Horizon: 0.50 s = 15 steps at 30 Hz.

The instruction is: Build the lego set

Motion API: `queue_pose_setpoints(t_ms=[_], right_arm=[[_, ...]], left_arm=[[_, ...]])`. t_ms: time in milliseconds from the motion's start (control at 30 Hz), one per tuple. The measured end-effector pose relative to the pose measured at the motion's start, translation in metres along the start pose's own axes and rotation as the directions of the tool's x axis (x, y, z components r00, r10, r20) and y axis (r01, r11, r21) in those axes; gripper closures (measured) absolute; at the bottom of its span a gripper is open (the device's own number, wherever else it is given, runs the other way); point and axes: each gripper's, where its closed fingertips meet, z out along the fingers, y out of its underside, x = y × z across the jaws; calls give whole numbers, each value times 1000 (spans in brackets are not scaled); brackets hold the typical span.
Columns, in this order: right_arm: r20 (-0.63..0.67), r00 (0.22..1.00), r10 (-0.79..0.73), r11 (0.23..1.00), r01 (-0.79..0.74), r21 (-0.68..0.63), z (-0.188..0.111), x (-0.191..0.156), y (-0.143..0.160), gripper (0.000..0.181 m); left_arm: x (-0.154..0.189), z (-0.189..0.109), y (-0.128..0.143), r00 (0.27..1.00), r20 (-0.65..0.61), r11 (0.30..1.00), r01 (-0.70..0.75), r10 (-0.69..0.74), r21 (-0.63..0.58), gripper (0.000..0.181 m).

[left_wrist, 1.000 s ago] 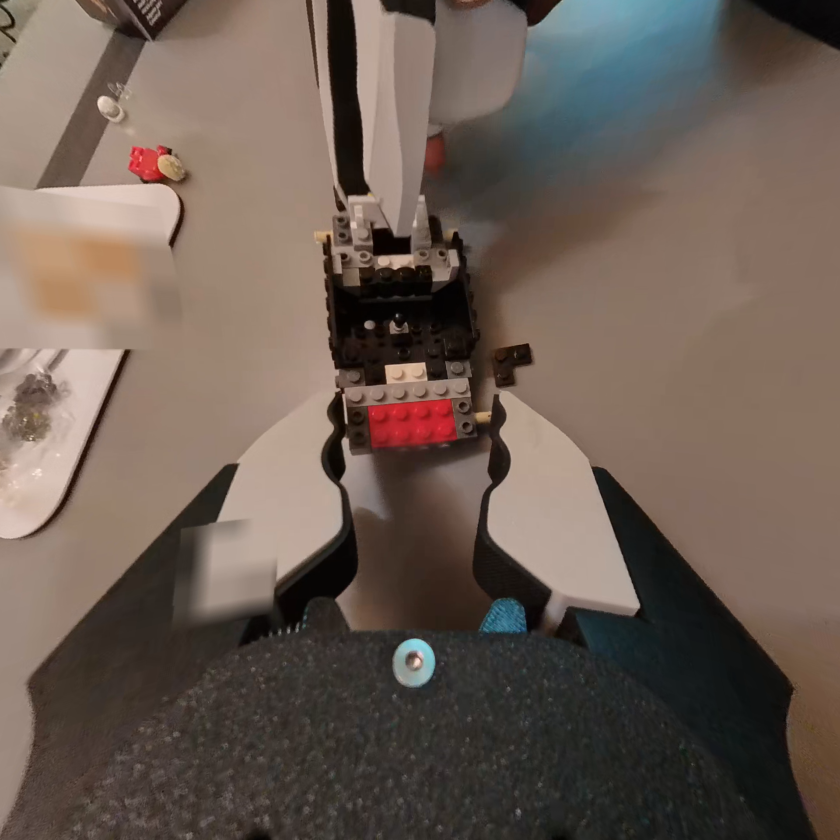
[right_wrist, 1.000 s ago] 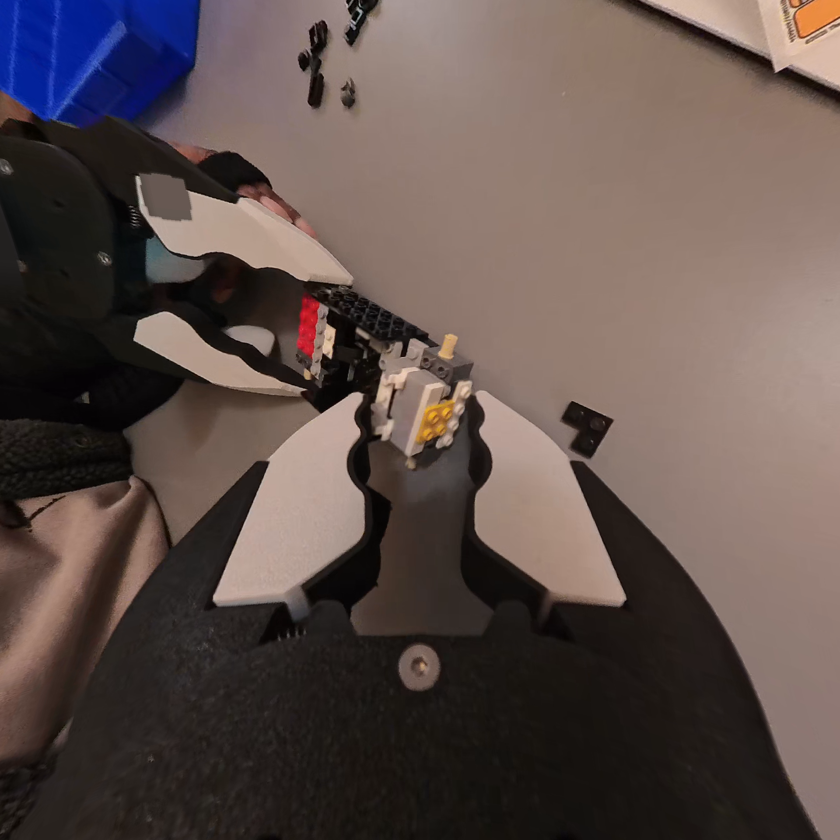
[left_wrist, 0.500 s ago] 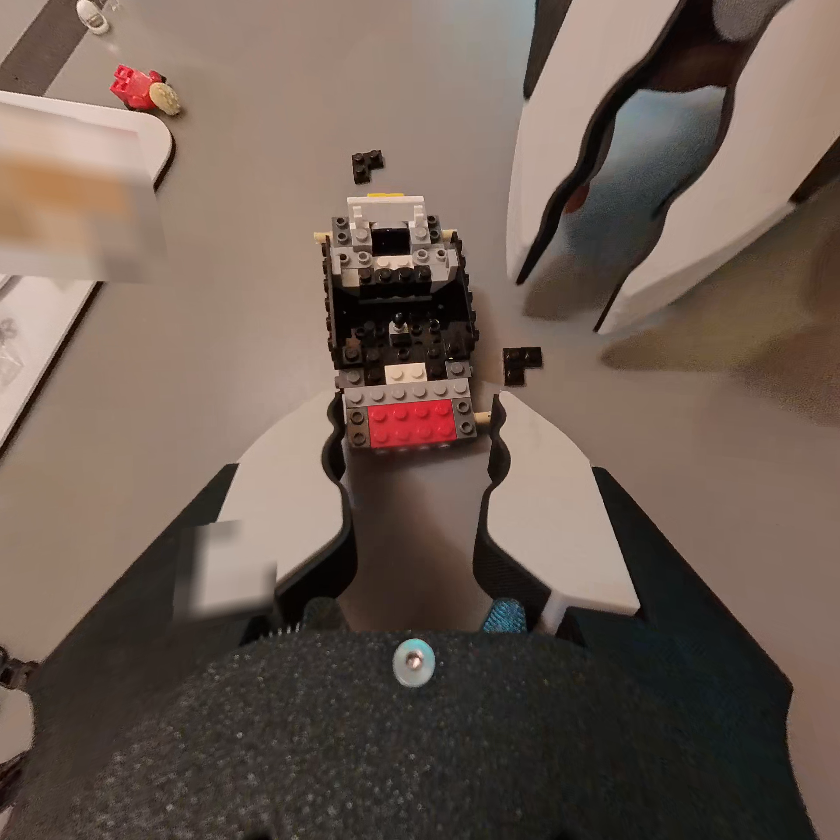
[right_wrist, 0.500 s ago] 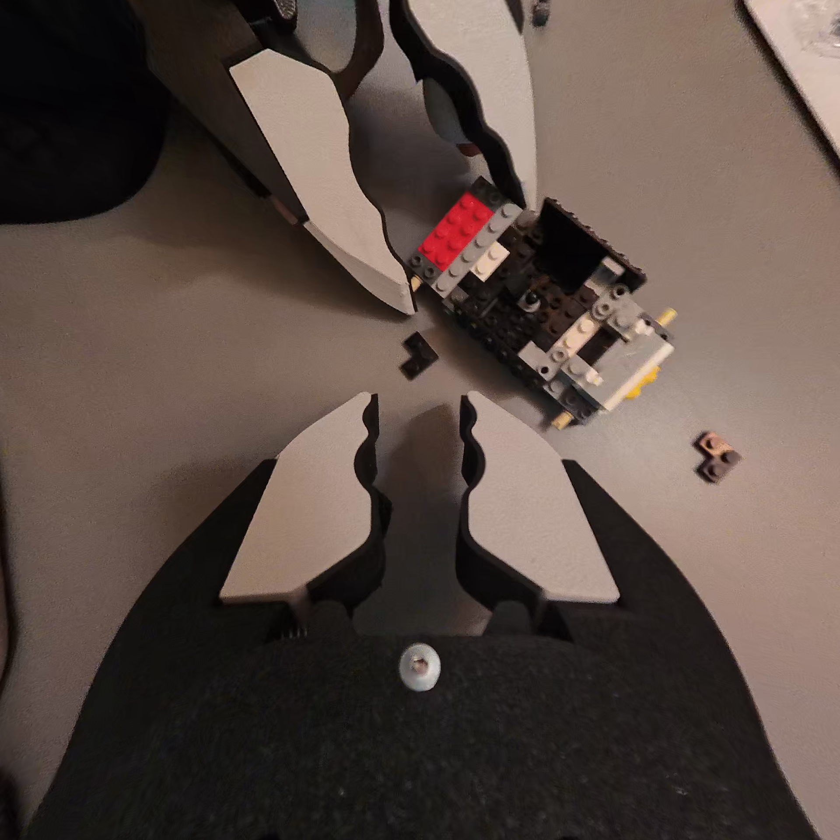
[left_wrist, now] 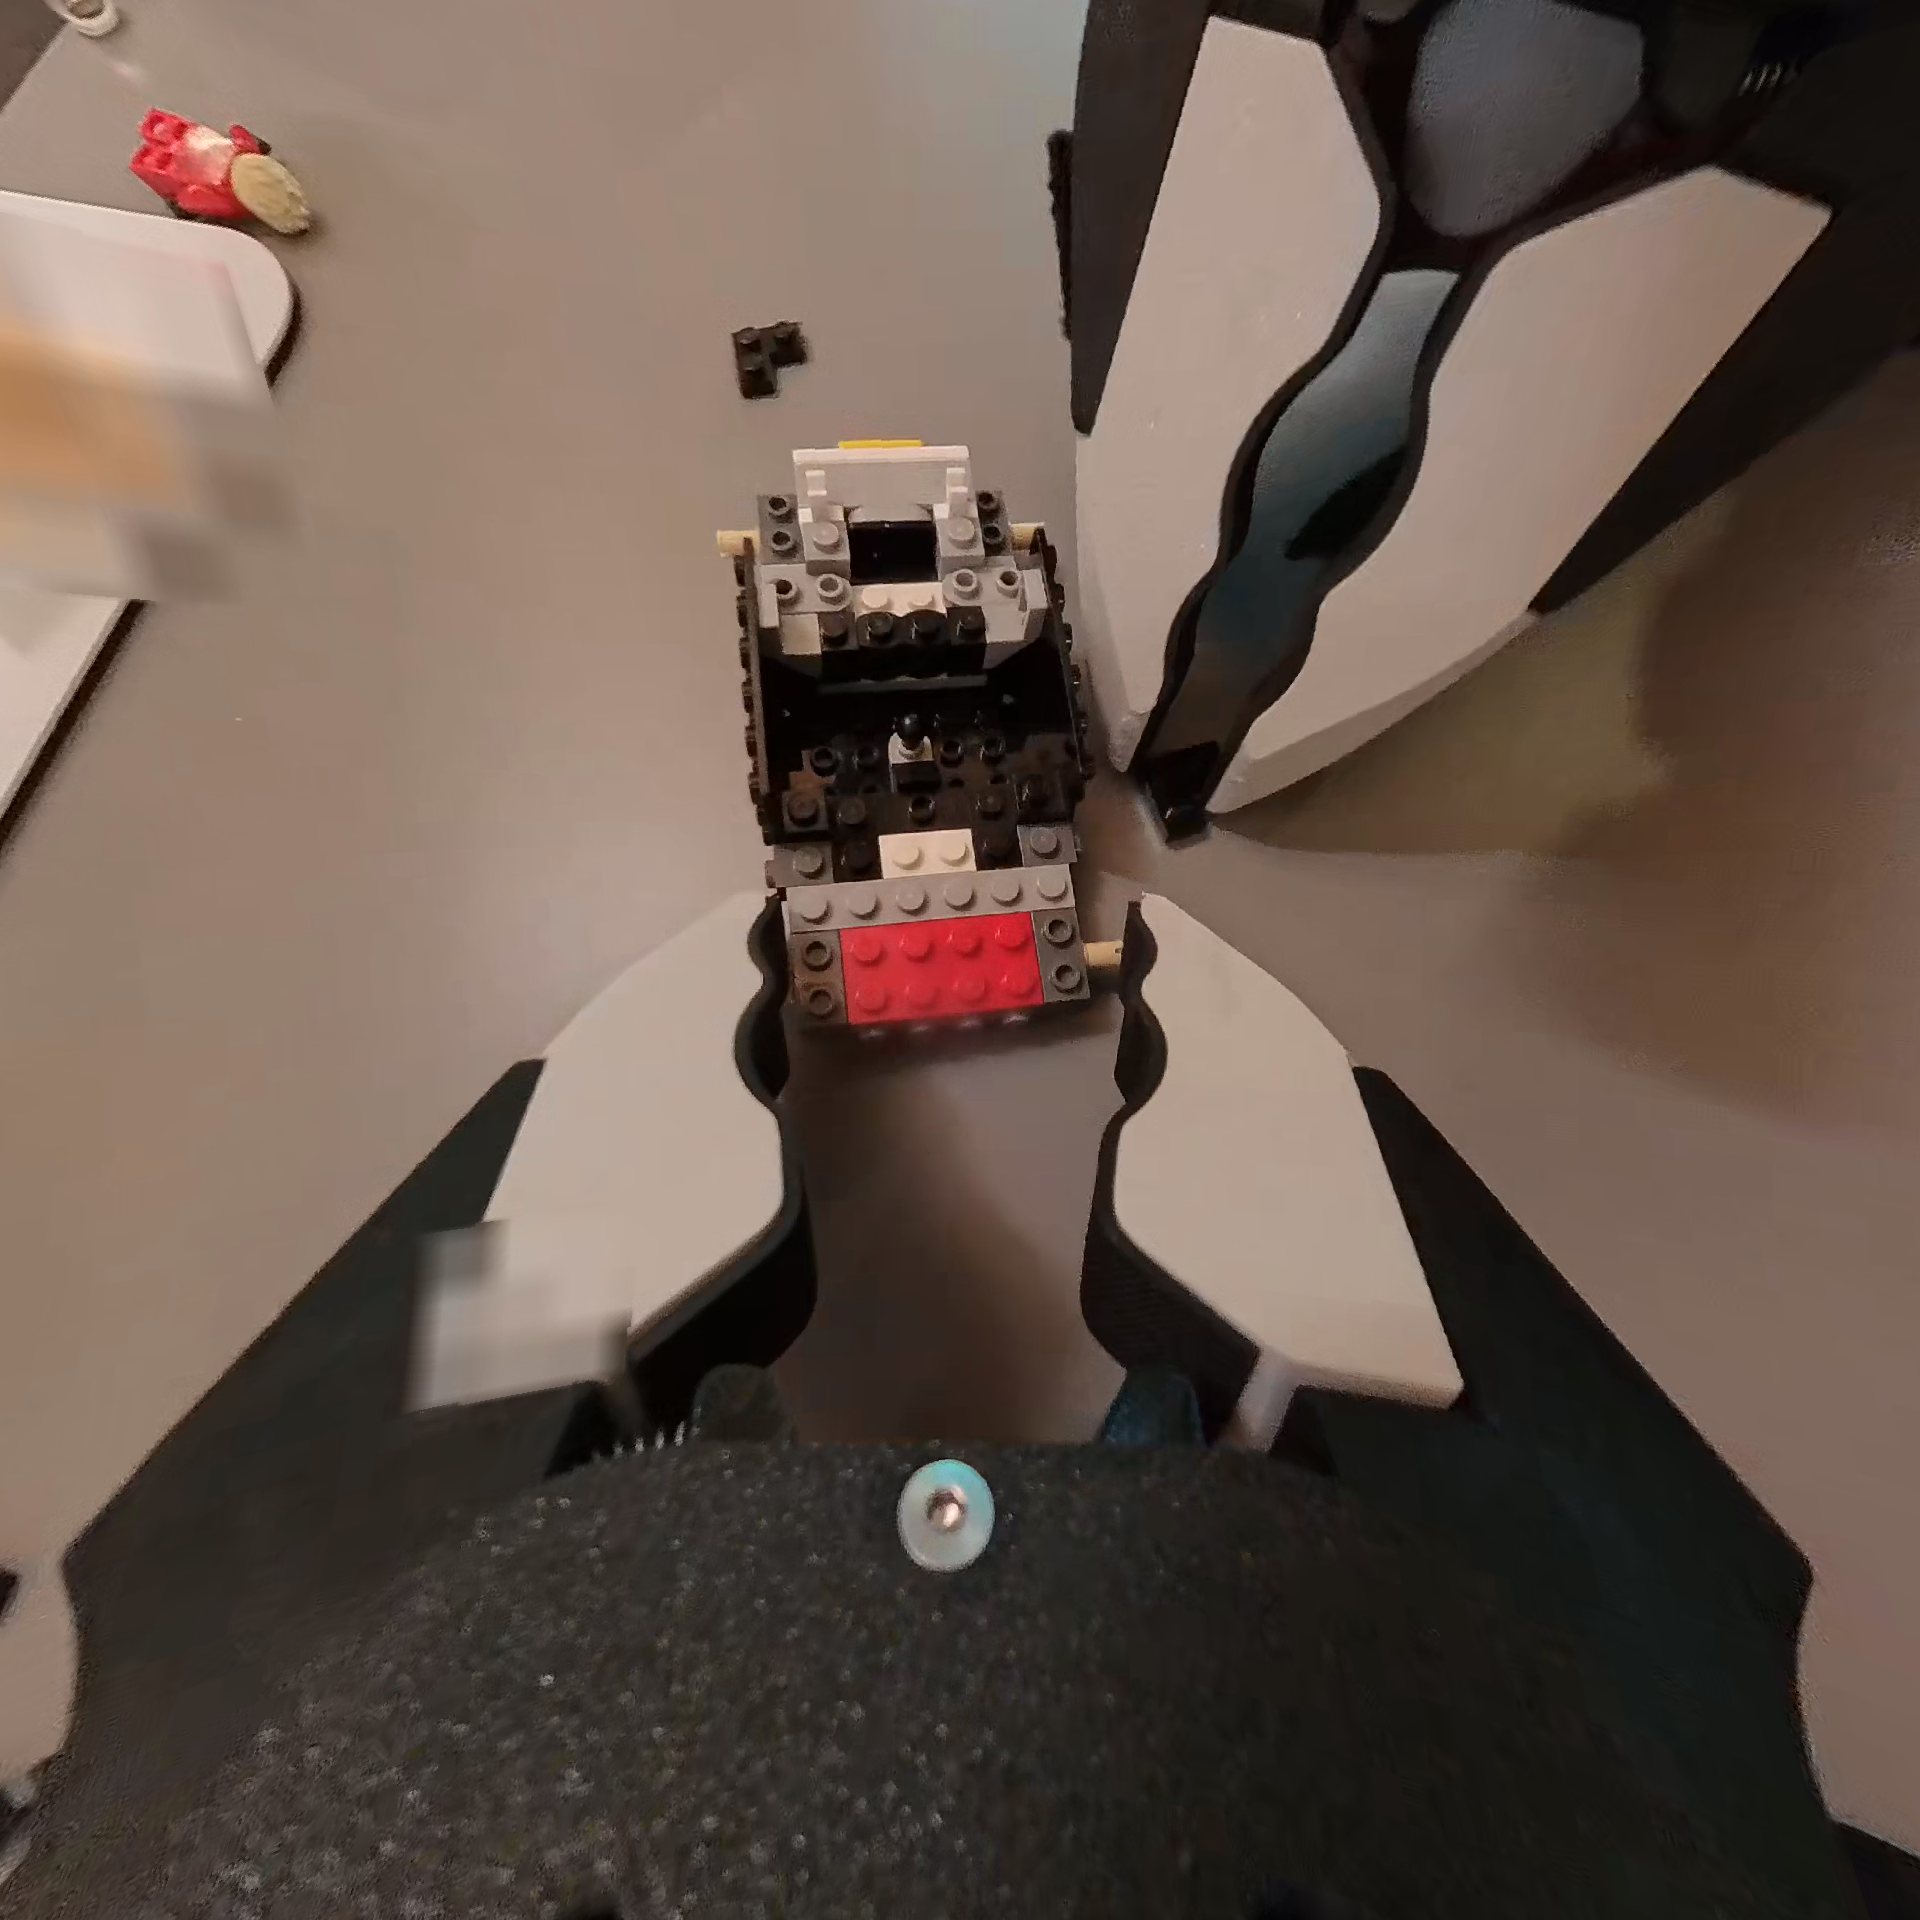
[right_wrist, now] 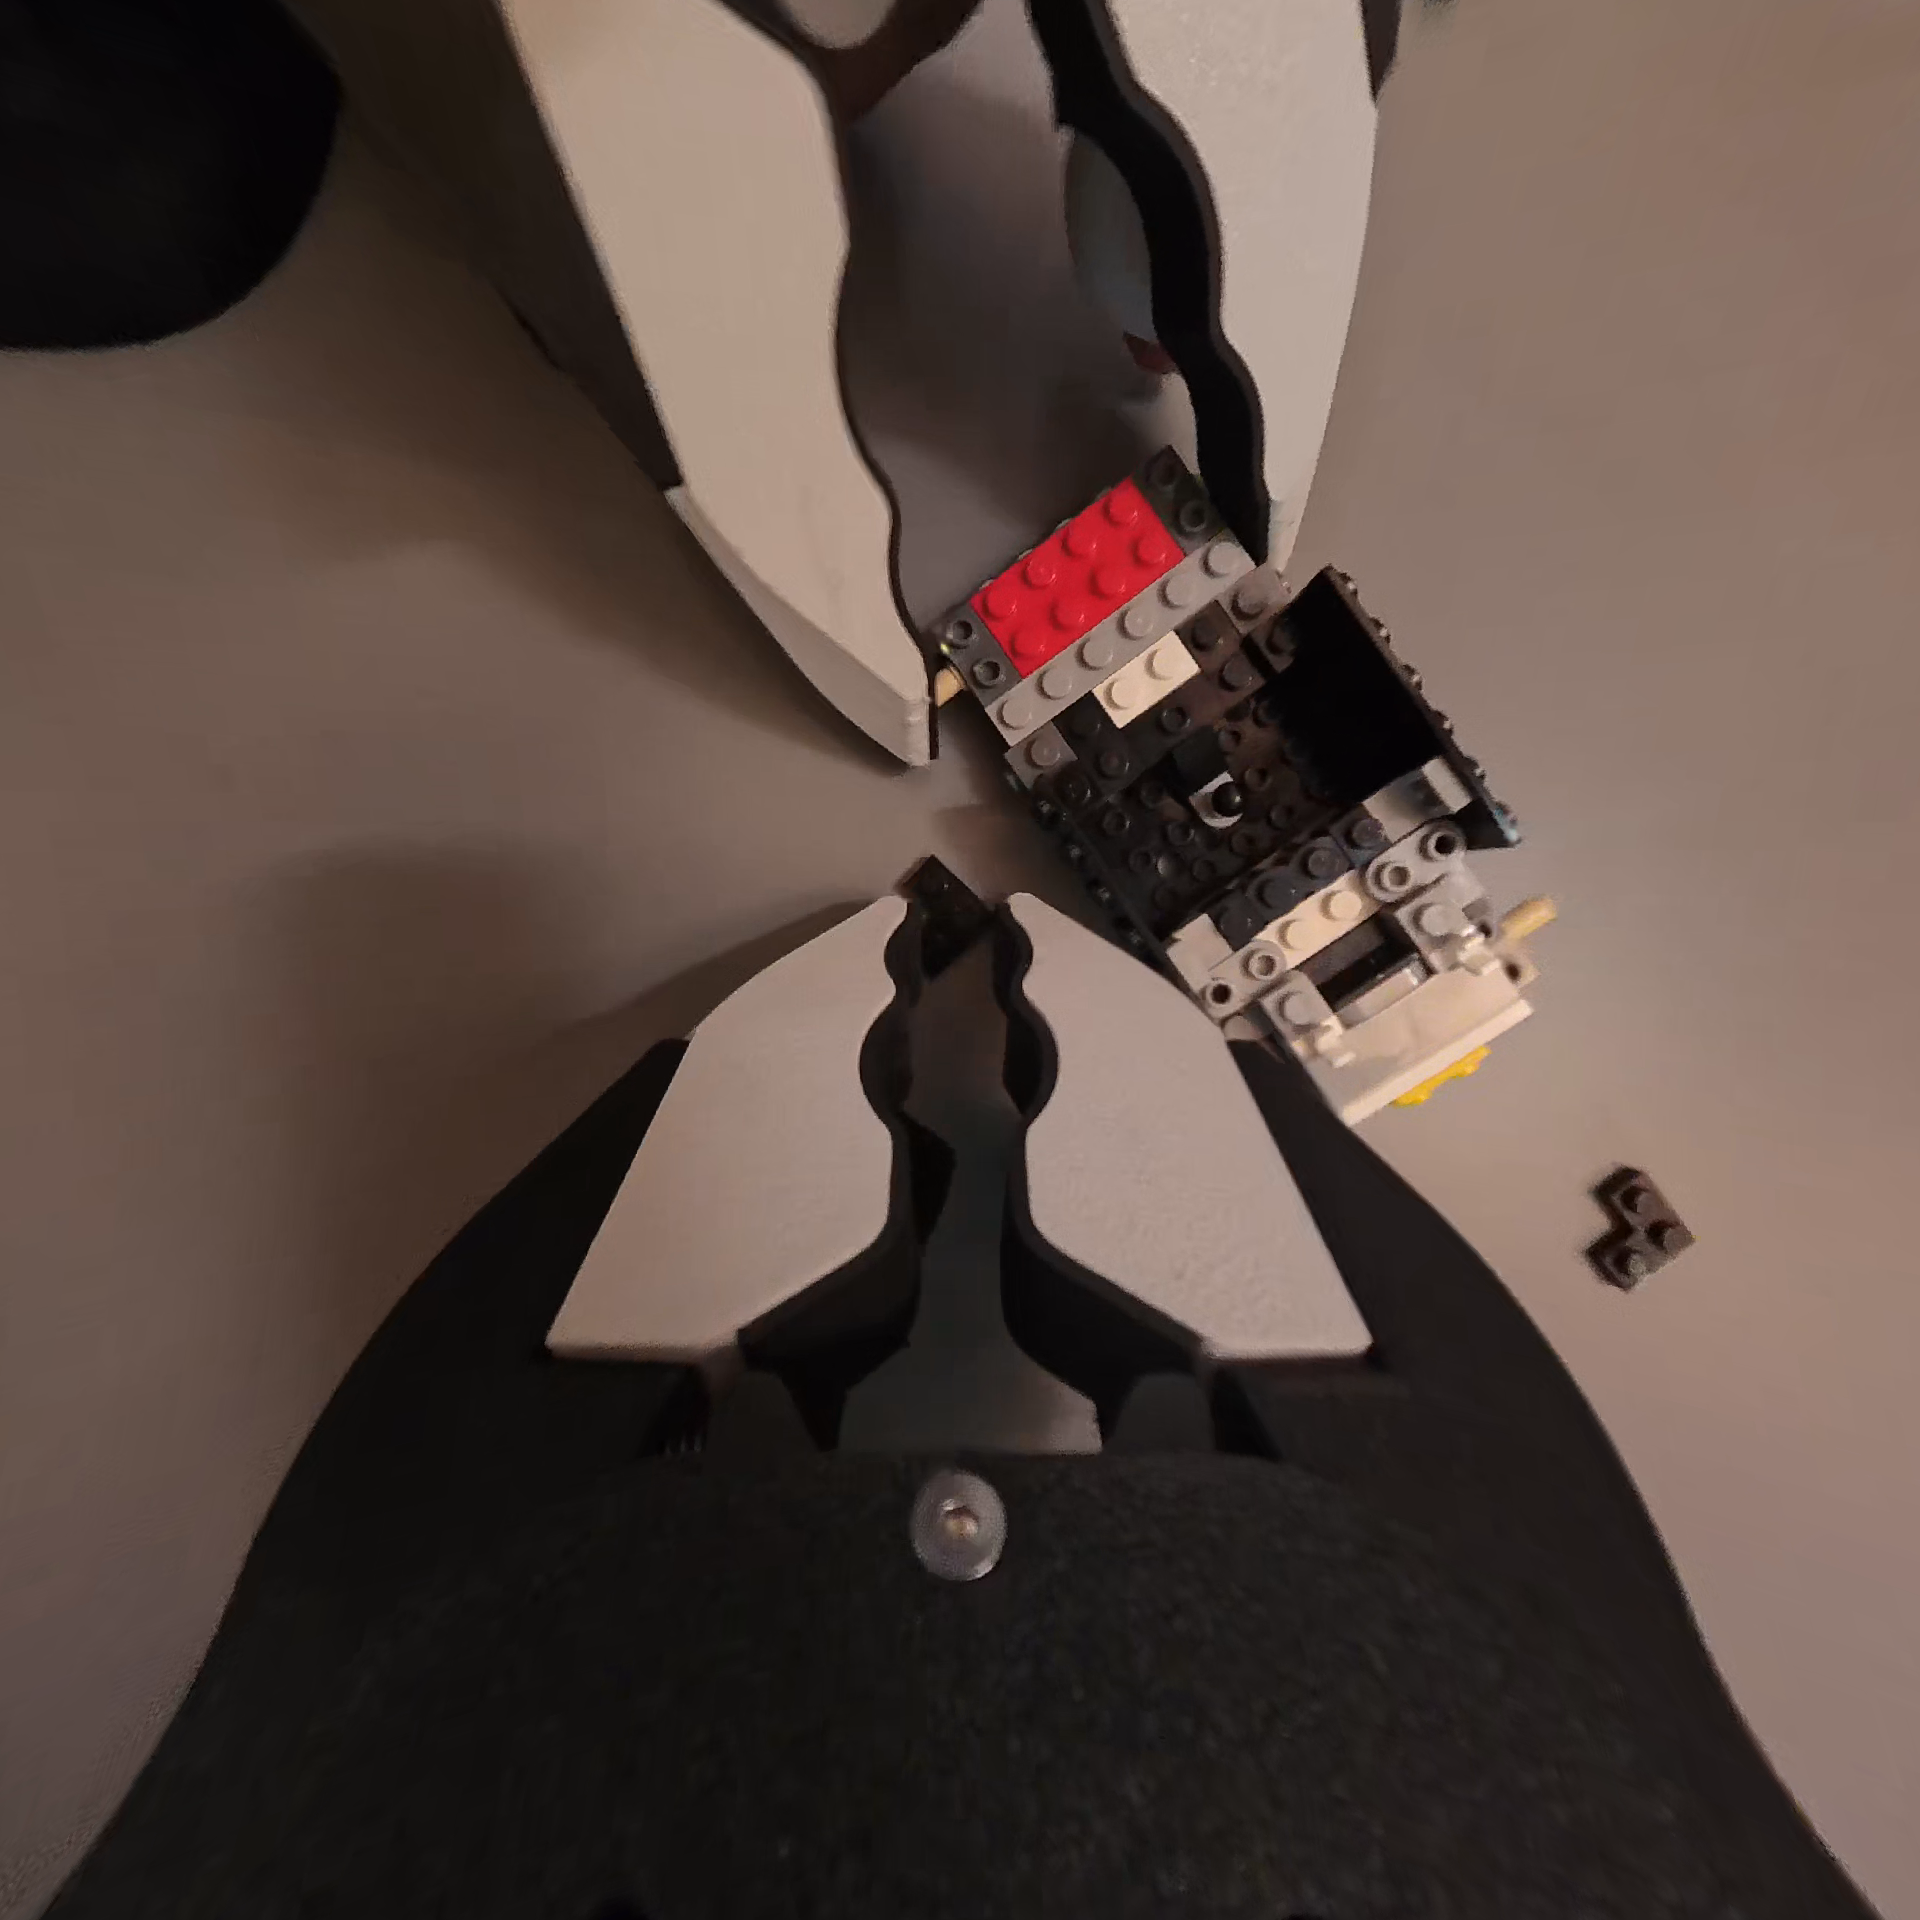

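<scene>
The lego model [left_wrist: 914, 748], a black and grey car body with a red brick at its near end, lies on the grey table. It also shows in the right wrist view [right_wrist: 1226, 790]. My left gripper [left_wrist: 951, 920] is shut on the model's red end, its fingers against the sides and a tan axle pin. It also shows in the right wrist view [right_wrist: 1091, 623]. My right gripper [right_wrist: 951, 914] is shut on a small black corner plate [right_wrist: 940, 914] on the table just beside the model. In the left wrist view the right gripper [left_wrist: 1179, 790] is to the model's right.
A second black corner plate [left_wrist: 769, 358] lies beyond the model's far end; it also shows in the right wrist view [right_wrist: 1636, 1226]. A small red piece with a tan disc [left_wrist: 208, 177] lies far left, near a white tray [left_wrist: 260, 301].
My right gripper let go of the model's front end, swung to its side, came down and closed on the black corner plate. My left gripper kept its hold and the model now lies flat.
</scene>
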Motion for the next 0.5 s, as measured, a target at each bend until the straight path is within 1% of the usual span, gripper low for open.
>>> queue_pose_setpoints(t_ms=[67, 133, 200, 267, 367, 500], right_arm=[[50, 996, -67, 996, 64, 65, -11, -9, -3, 169], [100, 984, -145, 981, 130, 141, -31, -19, -7, 169], [93, 976, -198, 962, 175, 208, -54, -19, -11, 169], [72, 971, -228, 951, 207, 228, -70, -12, -10, 169], [29, 967, -251, 945, 239, 222, -78, 1, -8, 169], [30, 959, -281, 939, 268, 214, -72, 7, -8, 169]], left_arm=[[8, 0, 0, 999, -36, 1000, -22, 22, 2, 120], [16, 1, -1, 996, -78, 999, -45, 45, 3, 120], [24, 0, 0, 991, -119, 998, -70, 69, 2, 120], [30, -2, 2, 984, -153, 995, -96, 95, 0, 120], [36, -5, 5, 975, -194, 994, -113, 109, -9, 120], [39, -8, 6, 970, -215, 993, -115, 110, -10, 114]])
